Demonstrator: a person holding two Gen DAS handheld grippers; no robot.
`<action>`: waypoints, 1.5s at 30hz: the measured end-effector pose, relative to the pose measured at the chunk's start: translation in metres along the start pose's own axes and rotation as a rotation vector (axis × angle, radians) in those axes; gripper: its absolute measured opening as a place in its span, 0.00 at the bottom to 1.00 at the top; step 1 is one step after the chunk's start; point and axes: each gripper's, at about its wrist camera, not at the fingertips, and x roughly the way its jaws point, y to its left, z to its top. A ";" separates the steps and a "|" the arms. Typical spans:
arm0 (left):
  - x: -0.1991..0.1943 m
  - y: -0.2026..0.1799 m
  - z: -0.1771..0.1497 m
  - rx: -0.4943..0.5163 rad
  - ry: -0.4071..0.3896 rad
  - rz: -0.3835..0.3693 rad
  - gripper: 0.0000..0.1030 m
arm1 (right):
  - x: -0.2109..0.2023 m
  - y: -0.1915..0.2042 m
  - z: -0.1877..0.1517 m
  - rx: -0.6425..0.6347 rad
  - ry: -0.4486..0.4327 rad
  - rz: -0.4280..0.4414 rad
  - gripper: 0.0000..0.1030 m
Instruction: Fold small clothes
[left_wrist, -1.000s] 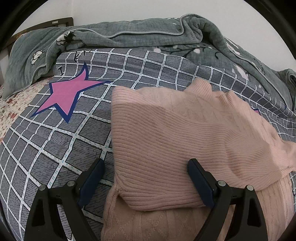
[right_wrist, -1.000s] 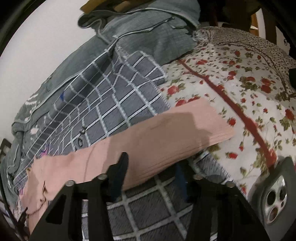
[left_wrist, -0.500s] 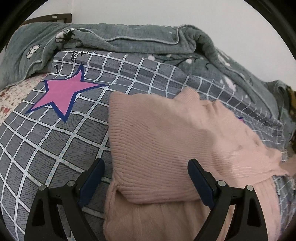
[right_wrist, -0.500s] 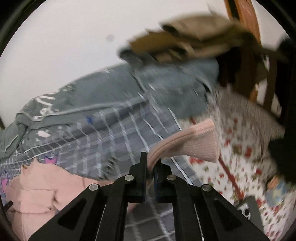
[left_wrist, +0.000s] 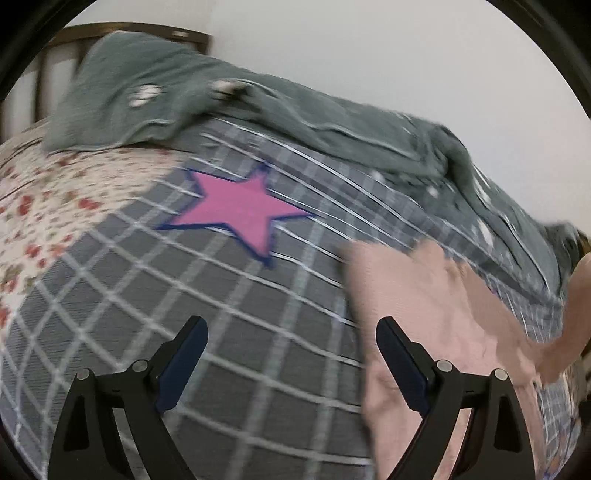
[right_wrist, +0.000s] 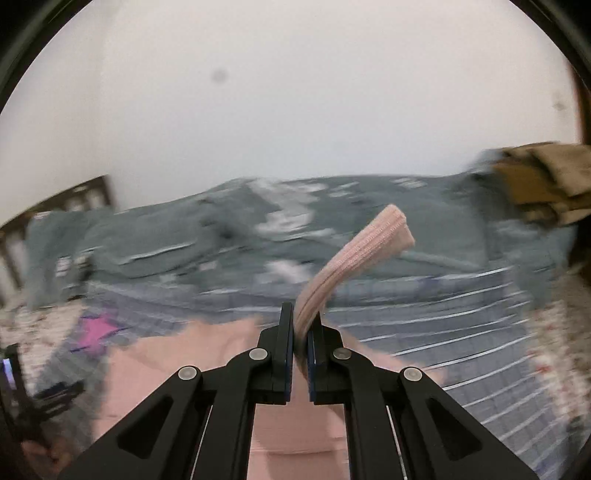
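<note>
The bed (left_wrist: 92, 302) carries a checked cover (left_wrist: 258, 332) with a pink star (left_wrist: 240, 206), and a grey quilt (left_wrist: 332, 110) is bunched along its far side by the wall. The pink sweater (left_wrist: 424, 302) lies on the cover, to the right in the left wrist view. Its sleeve (right_wrist: 354, 254) is pinched in the right hand-held gripper (right_wrist: 301, 328), whose jaws are clamped on the ribbed knit, the cuff sticking up past the tips. The left hand-held gripper (left_wrist: 291, 354) hangs with jaws wide and empty over bare cover, just left of the sweater's edge.

The step looks like folding the sleeve across the body. Carry it low and taut, and lay it flat before letting go. The left could pin the sweater's near edge. Room is open toward the star; the quilt crowds the far side.
</note>
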 end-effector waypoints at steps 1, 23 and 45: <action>-0.003 0.008 0.001 -0.017 -0.006 -0.001 0.90 | 0.008 0.021 -0.008 -0.015 0.011 0.032 0.06; -0.002 -0.020 -0.010 0.063 0.019 -0.154 0.89 | 0.042 0.044 -0.100 -0.073 0.221 0.183 0.46; 0.031 -0.102 -0.031 0.231 0.062 -0.146 0.50 | 0.026 -0.100 -0.162 0.220 0.257 0.166 0.51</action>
